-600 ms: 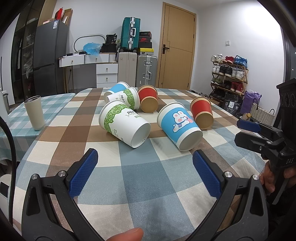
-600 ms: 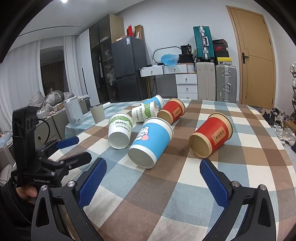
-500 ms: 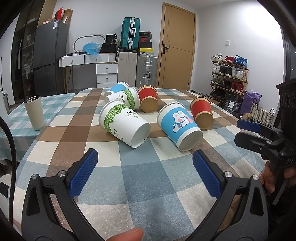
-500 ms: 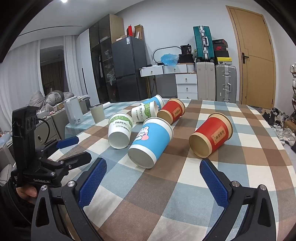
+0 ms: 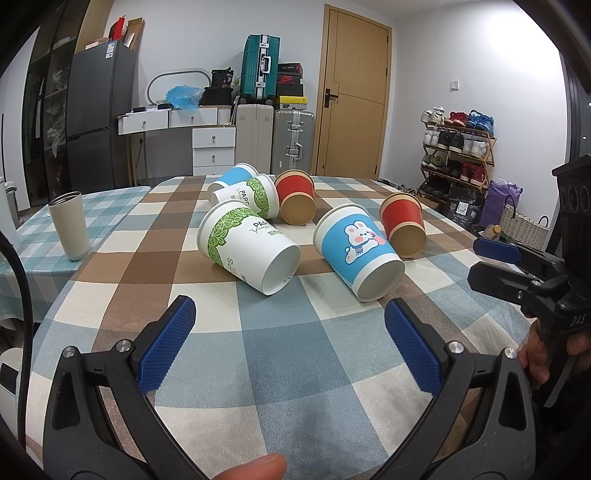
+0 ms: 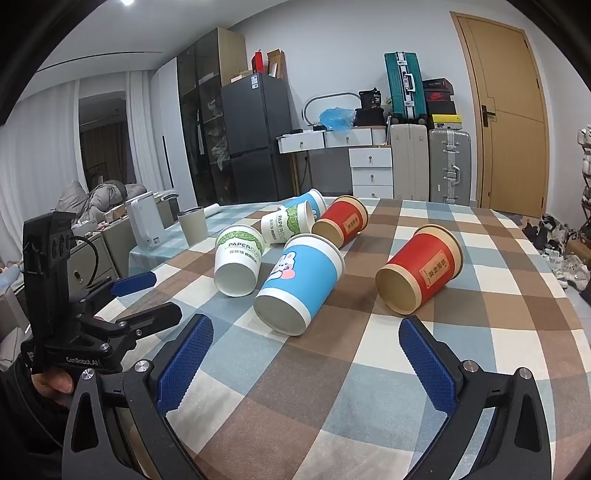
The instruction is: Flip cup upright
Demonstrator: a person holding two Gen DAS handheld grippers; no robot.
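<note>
Left wrist view: left gripper (image 5: 290, 325) jaws spread wide, empty, short of six paper cups lying on their sides on the checked table (image 5: 295, 369). Right gripper (image 6: 303, 347) likewise apart, nearest the blue rabbit cup (image 6: 301, 282). Judgement: cup light, thin-walled, crushable, rolls easily. Grip mid-wall, gently.

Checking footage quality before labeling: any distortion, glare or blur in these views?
Left wrist view: fisheye bends the door, dark corners, bunny cup sharp. Right wrist view: same bending, ceiling light flares slightly, red cup sharp, soft shadows.
</note>
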